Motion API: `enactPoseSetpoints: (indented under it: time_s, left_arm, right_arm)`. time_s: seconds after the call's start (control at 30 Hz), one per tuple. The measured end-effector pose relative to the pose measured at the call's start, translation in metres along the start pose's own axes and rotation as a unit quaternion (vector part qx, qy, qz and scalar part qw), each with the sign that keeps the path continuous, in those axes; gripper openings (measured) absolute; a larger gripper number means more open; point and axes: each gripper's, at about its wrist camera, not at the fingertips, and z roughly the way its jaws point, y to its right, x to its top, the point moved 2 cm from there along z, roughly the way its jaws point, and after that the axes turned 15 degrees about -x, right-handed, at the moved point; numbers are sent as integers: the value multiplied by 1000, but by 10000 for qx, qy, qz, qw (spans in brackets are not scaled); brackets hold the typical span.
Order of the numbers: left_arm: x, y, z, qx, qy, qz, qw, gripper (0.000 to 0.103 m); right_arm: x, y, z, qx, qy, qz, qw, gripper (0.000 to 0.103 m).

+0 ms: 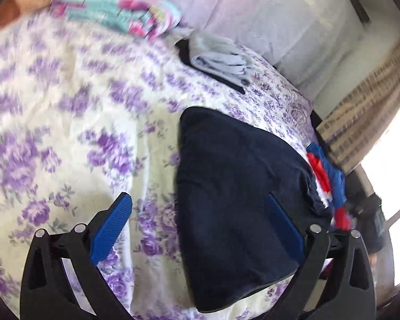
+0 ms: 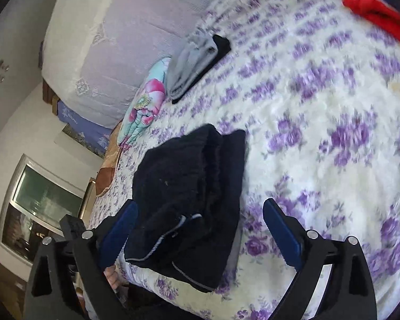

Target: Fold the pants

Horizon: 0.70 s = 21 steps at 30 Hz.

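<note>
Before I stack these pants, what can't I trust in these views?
- Pants' near edge: right wrist view, partly behind the right tongs; both wide open.
- Pants' right side: left wrist view, covered by a finger of the left tongs.
- Folded pile: blurred, item count unclear.
- Red and blue garment: cut off at the frame edge.

Dark navy pants (image 1: pixel 237 202) — folded into a thick bundle — lie on the bedspread.
</note>
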Motion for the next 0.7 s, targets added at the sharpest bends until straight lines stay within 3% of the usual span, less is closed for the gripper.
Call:
enactPoseSetpoints:
  time_s: [0.07, 0.2, 0.43, 0.7]
  left_arm:
    - [2, -11, 3, -36, -11, -192, 9998, 97]
    - [6, -5, 13, -111, -217, 20, 9997, 97]
    - [18, -10, 65, -763, -793, -219, 9937, 98]
    - [22, -14, 81, -1539, -991, -216, 9829, 97]
  right_arm:
    - [-2, 11, 14, 175, -243, 339, 9990, 95]
    - [-4, 9, 23, 406, -398, 427, 9975, 96]
    - [2, -6, 46, 526, -669, 293, 9959, 100]
    - [12, -19, 66, 614, -897, 72, 9941, 100]
